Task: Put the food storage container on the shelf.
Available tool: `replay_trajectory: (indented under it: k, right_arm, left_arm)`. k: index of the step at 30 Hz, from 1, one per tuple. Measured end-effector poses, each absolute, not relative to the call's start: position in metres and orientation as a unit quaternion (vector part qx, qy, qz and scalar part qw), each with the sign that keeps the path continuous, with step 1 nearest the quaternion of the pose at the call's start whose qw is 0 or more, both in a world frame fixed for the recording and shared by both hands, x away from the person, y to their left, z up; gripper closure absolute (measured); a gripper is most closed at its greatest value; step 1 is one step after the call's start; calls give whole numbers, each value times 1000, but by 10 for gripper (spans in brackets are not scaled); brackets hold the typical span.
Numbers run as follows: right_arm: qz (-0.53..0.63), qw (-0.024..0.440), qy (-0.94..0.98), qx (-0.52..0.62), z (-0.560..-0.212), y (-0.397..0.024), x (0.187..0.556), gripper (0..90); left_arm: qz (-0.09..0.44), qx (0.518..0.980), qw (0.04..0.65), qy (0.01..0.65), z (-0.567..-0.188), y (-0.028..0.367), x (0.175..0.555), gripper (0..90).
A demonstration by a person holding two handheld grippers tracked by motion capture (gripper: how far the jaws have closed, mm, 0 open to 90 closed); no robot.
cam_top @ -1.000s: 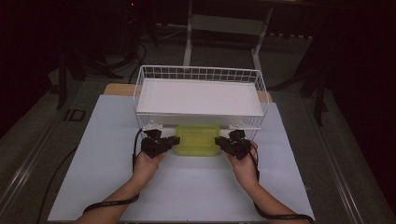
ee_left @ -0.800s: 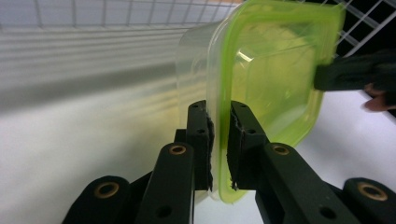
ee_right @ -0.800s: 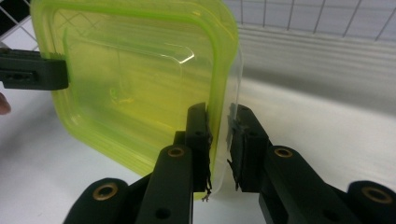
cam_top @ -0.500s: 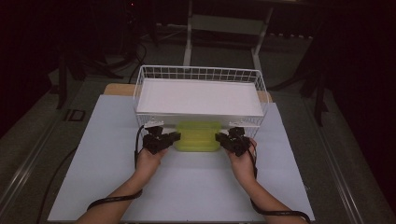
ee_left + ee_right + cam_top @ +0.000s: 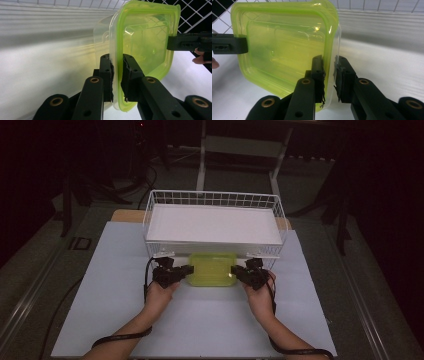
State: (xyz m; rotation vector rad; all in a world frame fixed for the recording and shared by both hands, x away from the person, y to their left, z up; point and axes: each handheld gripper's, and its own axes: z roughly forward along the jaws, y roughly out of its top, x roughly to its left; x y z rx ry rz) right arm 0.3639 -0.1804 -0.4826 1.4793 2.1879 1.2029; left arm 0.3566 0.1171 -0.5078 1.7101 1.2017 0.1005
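Yellow-green translucent plastic: a lidded container [image 5: 212,269] is held between the two grippers, just near of the white wire basket [image 5: 215,200] and at its front edge. Whether it rests on the white table sheet [image 5: 110,320] or is lifted clear cannot be told.

The left gripper [image 5: 186,269] is seen at the container's left edge, the right gripper [image 5: 236,270] at its right edge. Each is held in a hand: left hand [image 5: 159,292], right hand [image 5: 260,295], forearms entering from the near side.

In the left gripper view, the left gripper [image 5: 117,75] is pinched on the green lid rim, one pad on each face, the clear container [image 5: 140,37] body seen to the left of the rim. The other gripper's jaw is seen at the far edge of the lid, upper right.

In the right gripper view, the right gripper [image 5: 329,75] is set astride the container [image 5: 287,45] rim. The left pad is against the green lid; the right pad is at the clear wall, and firm contact there cannot be confirmed. The opposite gripper's jaw is seen at the left edge.

The basket is lined with a white ribbed panel [image 5: 212,222].
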Motion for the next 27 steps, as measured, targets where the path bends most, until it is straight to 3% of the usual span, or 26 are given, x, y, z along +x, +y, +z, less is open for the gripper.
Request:
replay_trajectory:
  k: [15,20,24,25,27]
  right_arm:
    - [411,172,739,506,-488,-176,370,711]
    - [403,191,737,508,-492,-172,374,658]
    - [408,188,734,509,-493,-172,377,650]
    - [406,191,736,507,-493,-171,377,638]
    - [405,191,736,507,-493,-170,377,631]
  left_arm:
    - [103,706,516,475,-515,111,368,700]
    - [108,704,513,479,-519,108,372,581]
    - [109,702,512,482,-520,108,375,576]
    - [125,706,505,481,-520,106,374,521]
    - [123,705,504,484,-519,106,375,511]
